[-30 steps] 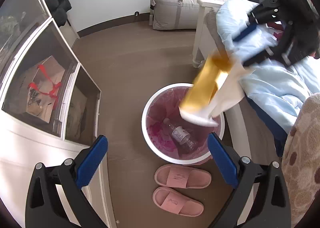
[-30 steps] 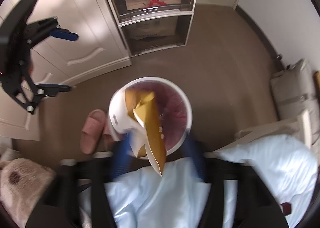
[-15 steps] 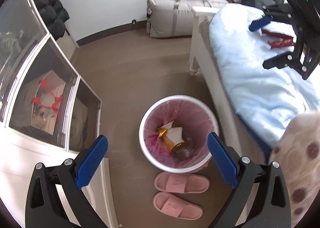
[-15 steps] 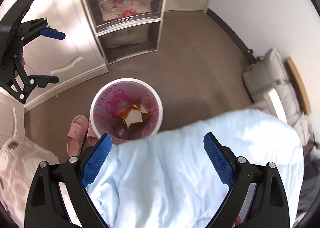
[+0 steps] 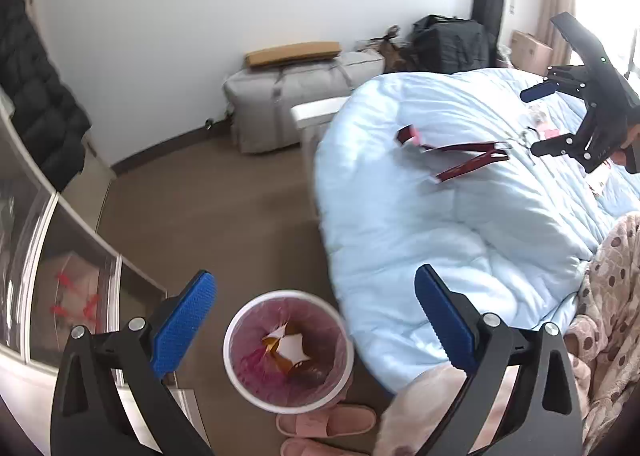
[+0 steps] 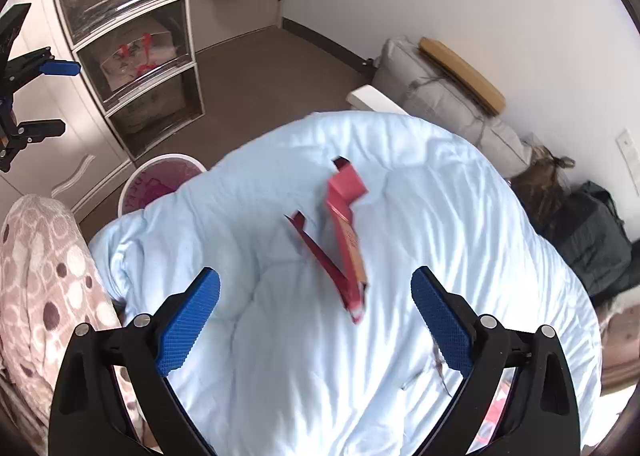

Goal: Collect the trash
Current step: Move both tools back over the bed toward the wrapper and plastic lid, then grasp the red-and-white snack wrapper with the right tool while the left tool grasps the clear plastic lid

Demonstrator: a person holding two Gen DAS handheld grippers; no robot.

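A white trash bin [image 5: 288, 352] with a pink liner stands on the floor beside the bed; a gold-and-white wrapper [image 5: 289, 346] lies inside it. The bin's rim also shows in the right wrist view [image 6: 160, 181]. A flattened red carton [image 6: 344, 244] lies on the light blue duvet [image 6: 400, 256]; it also shows in the left wrist view [image 5: 456, 159]. My left gripper [image 5: 316, 320] is open and empty above the bin. My right gripper [image 6: 316, 320] is open and empty, above the bed just short of the carton; it also shows in the left wrist view [image 5: 548, 117].
Pink slippers [image 5: 324, 422] lie by the bin. A drawer unit [image 6: 132, 55] and white wardrobe stand left. A spotted blanket [image 6: 40, 276] lies at the bed's side. Grey bag [image 5: 296, 99] and dark bags [image 5: 448, 43] line the wall. More small scraps [image 5: 542, 125] lie on the duvet.
The gold wrapper left my right gripper and fell into the bin. My right gripper then swung away over the bed toward the red carton. My left gripper tilted up toward the bed.
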